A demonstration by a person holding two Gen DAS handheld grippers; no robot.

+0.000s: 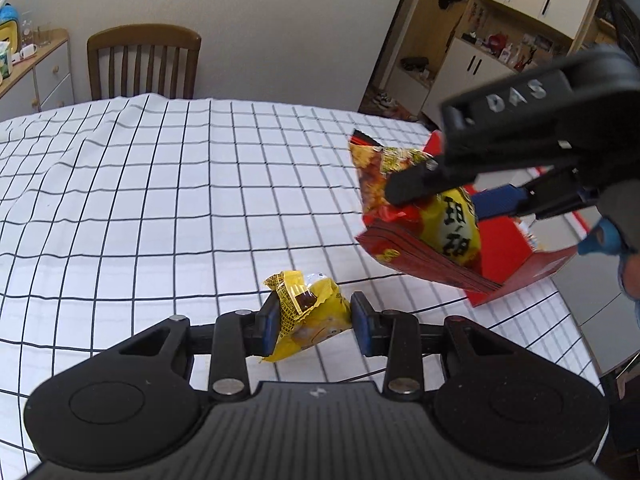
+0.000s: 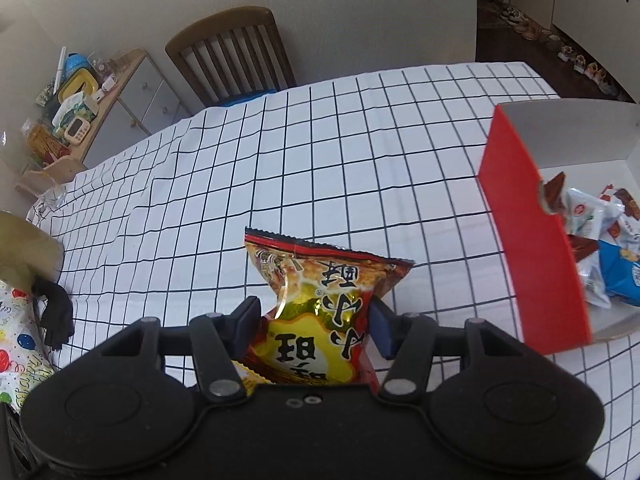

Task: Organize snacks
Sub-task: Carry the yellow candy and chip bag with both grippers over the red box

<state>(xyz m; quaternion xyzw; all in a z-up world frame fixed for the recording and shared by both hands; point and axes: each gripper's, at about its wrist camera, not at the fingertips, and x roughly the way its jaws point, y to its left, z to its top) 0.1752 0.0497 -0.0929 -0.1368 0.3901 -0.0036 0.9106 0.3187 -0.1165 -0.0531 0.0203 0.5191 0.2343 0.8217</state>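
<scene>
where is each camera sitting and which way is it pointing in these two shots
Left wrist view: sits on the left gripper, looking along its fingers across the black-gridded white tablecloth toward a brown wooden chair; its fingers flank a small yellow crinkled snack packet, and the right gripper shows at right.
Right wrist view: sits on the right gripper, facing the same chair; its fingers clamp a red and yellow noodle snack bag.
Shared: tablecloth, chair, noodle bag, and the red cardboard box, also.
</scene>
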